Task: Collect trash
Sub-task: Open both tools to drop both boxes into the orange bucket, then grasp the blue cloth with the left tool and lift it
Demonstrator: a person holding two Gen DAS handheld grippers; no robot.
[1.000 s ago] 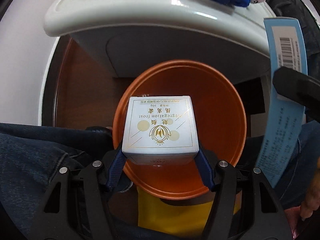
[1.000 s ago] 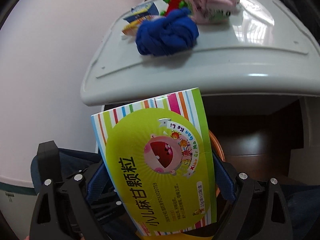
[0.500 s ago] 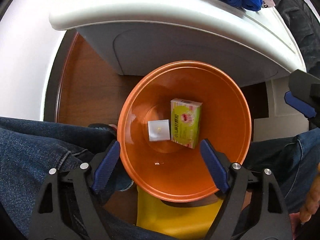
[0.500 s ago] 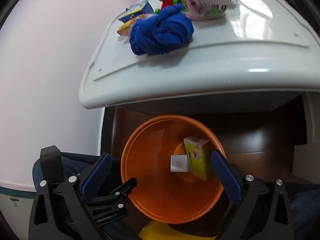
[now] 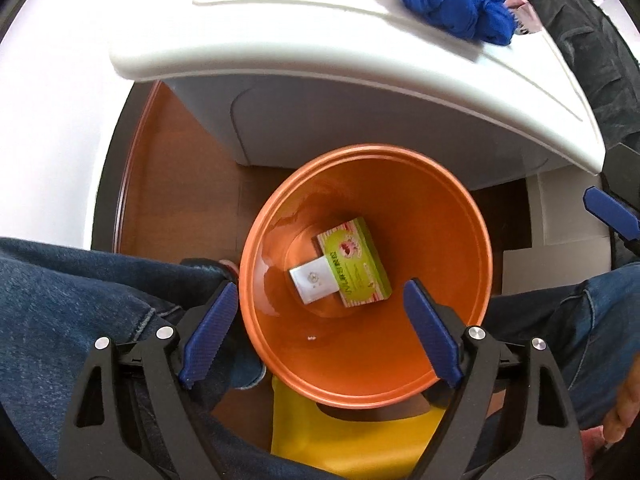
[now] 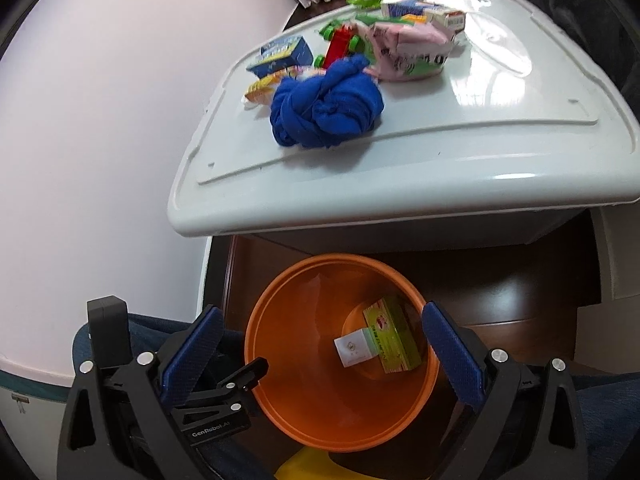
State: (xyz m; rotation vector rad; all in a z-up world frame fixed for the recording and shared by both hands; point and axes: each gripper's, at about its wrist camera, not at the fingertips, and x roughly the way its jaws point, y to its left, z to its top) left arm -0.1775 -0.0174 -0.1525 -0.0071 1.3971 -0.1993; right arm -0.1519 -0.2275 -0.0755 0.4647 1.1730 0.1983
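— While both boxes lie in the bucket [image 5: 448,248], state of each gripper?
— Left gripper [image 5: 320,328]: wide open, empty. Right gripper [image 6: 320,352]: same. White box [image 5: 314,280] touches green box [image 5: 354,262].
— Step?
— Between drops, seemingly. Next: reach for wrappers [image 6: 408,46] on worktop [image 6: 500,92].

Black clamp-style grippers, blue pads, denim legs

Both the left gripper [image 5: 316,316] and right gripper [image 6: 320,348] have matte black frames with triangular cutouts, silver screws and ribbed blue pads [image 5: 430,334]. There's white "GenRobot.AI" lettering on one, plus blue jeans [image 5: 72,280] underneath.
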